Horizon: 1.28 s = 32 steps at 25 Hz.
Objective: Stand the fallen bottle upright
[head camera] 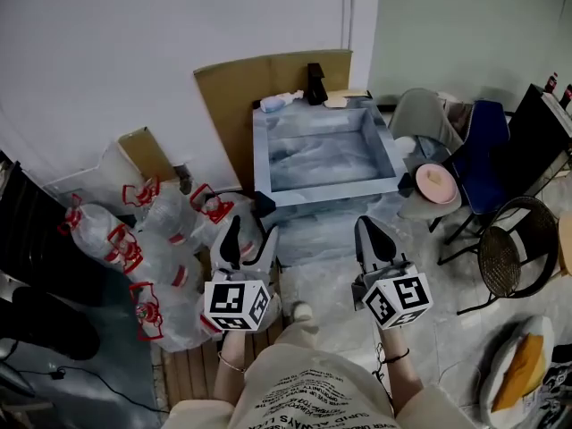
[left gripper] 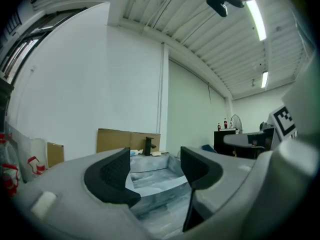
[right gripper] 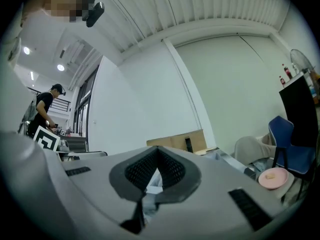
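head view: left gripper (head camera: 249, 238) jaws gaping wide, right gripper (head camera: 375, 236) jaws pressing together empty; nudging could roll the upper-centre bottle (head camera: 280, 102).

Small pale bluish-white bottle (head camera: 280, 102), fallen on its side along the far rim of the worktop (head camera: 264, 150). Well apart from left hand-held gripper (head camera: 253, 231) and right hand-held gripper (head camera: 368, 231), ahead beyond both, untouched.

A white wall (head camera: 134, 52) meets a pale green wall (head camera: 465, 25) at 12 o'clock. A grey sink (head camera: 261, 155) stands there, with brown cardboard (head camera: 237, 92) behind it. A blue chair (head camera: 487, 146) is at 2 o'clock, a round black chair (head camera: 509, 257) at 3. Long lights (left gripper: 257, 16) shine on the ceiling (left gripper: 200, 29).
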### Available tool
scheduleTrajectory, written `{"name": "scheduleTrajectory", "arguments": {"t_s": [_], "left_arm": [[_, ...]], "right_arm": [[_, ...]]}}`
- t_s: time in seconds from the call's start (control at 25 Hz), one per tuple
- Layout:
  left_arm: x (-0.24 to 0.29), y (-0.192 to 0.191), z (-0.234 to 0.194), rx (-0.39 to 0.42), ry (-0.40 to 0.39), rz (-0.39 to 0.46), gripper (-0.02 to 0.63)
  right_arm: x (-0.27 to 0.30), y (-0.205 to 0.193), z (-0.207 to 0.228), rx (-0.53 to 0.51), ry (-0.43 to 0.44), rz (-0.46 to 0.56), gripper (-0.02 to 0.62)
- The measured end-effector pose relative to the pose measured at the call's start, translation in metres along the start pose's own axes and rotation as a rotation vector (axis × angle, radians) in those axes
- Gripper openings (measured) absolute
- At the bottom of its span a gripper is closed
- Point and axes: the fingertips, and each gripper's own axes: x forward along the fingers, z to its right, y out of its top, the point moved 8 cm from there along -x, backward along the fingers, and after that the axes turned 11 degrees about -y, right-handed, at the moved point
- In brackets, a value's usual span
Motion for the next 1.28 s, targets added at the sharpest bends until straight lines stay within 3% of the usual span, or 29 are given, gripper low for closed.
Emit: {"name": "scheduleTrajectory", "arguments": {"t_s": [0.28, 0.92, 1.28], "left_arm": [[0.059, -0.002, -0.047, -0.018, -0.005, -0.016, 0.304], [0.098, -0.018, -0.091, -0.048, 0.000, -0.076, 0.304], [0.147, -0.023, -0.114, -0.060, 0.026, -0.098, 0.304]], "right_arm": [[0.072, -0.002, 0.008, -0.008, -0.010, -0.031, 0.003], [0.145, -0.017, 0.007, -0.002, 0.005, -0.090, 0.003], [0.217, -0.018, 0.024, -0.004, 0.050, -0.118, 0.003]]}}
